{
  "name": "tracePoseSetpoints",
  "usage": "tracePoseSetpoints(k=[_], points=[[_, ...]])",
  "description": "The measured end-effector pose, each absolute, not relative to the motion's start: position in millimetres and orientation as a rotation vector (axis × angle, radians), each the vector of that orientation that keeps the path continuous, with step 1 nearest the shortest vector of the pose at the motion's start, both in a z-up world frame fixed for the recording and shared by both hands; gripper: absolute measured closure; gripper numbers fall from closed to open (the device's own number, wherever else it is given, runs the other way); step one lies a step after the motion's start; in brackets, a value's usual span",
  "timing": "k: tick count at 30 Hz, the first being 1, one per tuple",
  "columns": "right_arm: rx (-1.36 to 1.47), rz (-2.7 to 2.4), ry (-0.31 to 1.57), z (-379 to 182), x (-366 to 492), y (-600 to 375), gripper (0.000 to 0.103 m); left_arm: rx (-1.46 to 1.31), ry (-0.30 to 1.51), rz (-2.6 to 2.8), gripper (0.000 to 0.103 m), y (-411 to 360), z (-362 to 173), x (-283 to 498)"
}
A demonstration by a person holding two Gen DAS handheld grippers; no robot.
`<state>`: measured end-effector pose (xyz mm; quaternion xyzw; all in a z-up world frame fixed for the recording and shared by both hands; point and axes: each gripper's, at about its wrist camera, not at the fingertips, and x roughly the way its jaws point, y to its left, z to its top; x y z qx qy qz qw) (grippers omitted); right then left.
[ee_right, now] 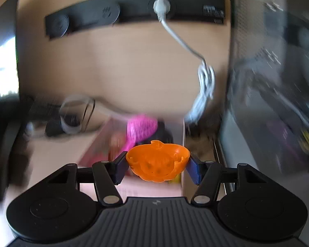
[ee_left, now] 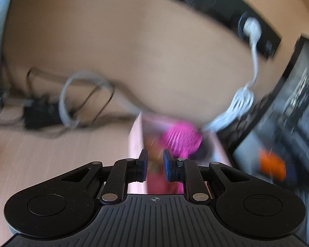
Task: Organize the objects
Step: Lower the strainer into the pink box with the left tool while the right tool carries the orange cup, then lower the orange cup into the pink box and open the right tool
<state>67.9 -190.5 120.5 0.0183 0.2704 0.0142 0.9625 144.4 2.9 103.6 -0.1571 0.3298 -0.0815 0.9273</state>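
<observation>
Tan tabletop [ee_right: 51,154], pink box [ee_right: 134,191] near back edge. Our right gripper [ee_right: 157,165] clamps orange bowl [ee_right: 157,160]; our left gripper [ee_left: 155,164] pinched closed, empty.

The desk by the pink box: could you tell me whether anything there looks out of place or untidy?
Yes: loose black and grey cables lie tangled on the desk left of the pink box, and a bundled white cord dangles from the black power strip.
</observation>
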Motion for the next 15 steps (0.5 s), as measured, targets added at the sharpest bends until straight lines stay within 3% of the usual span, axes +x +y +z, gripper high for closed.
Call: tracePoseSetpoints(k=[3,10,15], points=[[0.036,0.019,0.588,114.6,110.9,-187.9,0.030,-0.317,0.726,-0.145,0.086,6.2,91.5,131.9],[0.000,0.007,0.694,82.3,97.3,-189.0,0.029,-0.314,0.748,-0.205,0.086,5.8,89.0,143.4],[-0.043,-0.048,0.778,53.5,82.3,-193.7,0.030,-0.220,0.860,-0.164,0.086,-13.6,71.0,164.4]])
